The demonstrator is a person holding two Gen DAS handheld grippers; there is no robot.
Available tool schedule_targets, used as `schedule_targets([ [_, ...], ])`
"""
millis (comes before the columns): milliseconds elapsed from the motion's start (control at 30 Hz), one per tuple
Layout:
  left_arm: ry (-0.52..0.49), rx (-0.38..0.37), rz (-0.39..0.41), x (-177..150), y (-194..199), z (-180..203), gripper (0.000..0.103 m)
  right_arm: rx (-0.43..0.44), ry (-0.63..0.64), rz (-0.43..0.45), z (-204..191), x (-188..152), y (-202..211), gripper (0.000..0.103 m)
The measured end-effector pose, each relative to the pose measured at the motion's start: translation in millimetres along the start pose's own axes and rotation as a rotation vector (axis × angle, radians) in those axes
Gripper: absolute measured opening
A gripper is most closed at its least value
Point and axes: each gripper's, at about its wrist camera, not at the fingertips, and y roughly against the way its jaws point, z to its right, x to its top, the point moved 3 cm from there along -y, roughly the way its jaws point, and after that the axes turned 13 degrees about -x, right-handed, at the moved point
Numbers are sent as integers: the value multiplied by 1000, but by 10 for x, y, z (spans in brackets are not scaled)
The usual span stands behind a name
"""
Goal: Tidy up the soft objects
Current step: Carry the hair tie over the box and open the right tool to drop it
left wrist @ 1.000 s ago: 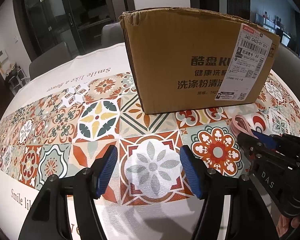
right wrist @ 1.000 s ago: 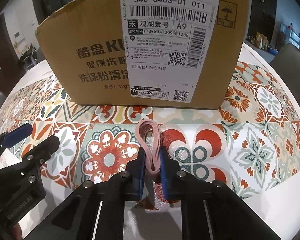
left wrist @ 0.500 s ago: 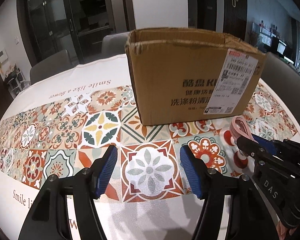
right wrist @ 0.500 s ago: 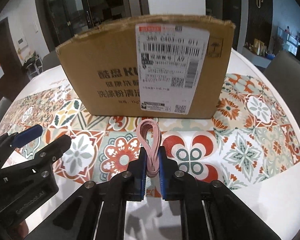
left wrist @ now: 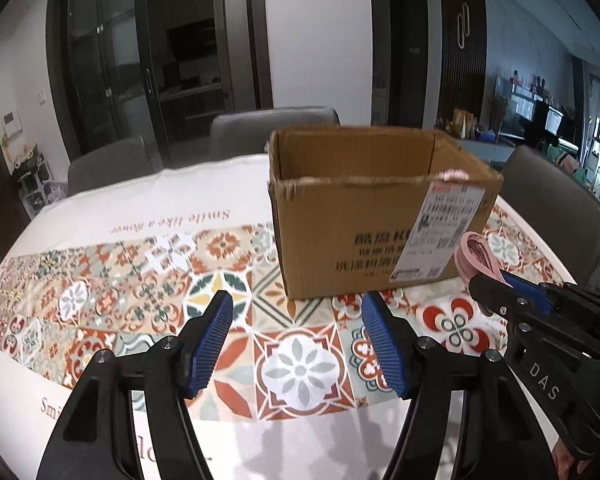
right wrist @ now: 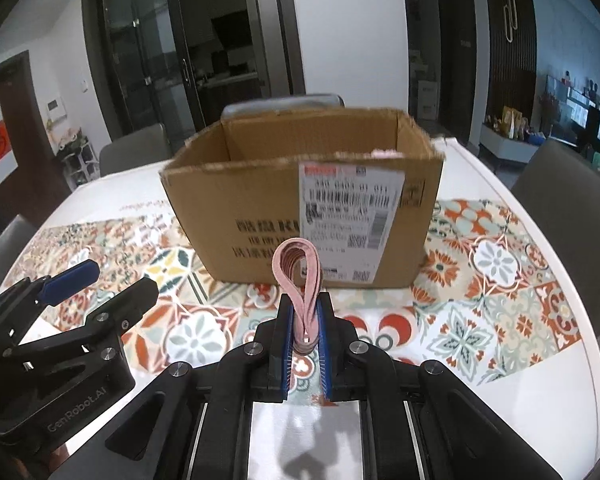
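Right gripper (right wrist: 305,320) jaws clamped on folded pink elastic band (right wrist: 298,276); left gripper (left wrist: 296,344) jaws spread, empty. Best carried above open brown cardboard box (right wrist: 300,200) rim before letting go.

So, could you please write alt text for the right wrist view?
The right gripper is shut on a looped pink band, held above a patterned tablecloth in front of an open cardboard box. The open left gripper is at the left.

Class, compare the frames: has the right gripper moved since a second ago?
Yes. The right gripper, shut on the pink band, has risen and drawn back from the cardboard box, whose open top now shows.
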Motion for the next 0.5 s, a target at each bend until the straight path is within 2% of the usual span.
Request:
schedule_targets([
  [333, -39, 20, 106, 346, 244, -17, 68, 9, -11, 93, -35, 293, 237, 12],
  [500, -37, 21, 133, 458, 289, -20, 68, 14, -13, 137, -51, 440, 322, 12],
])
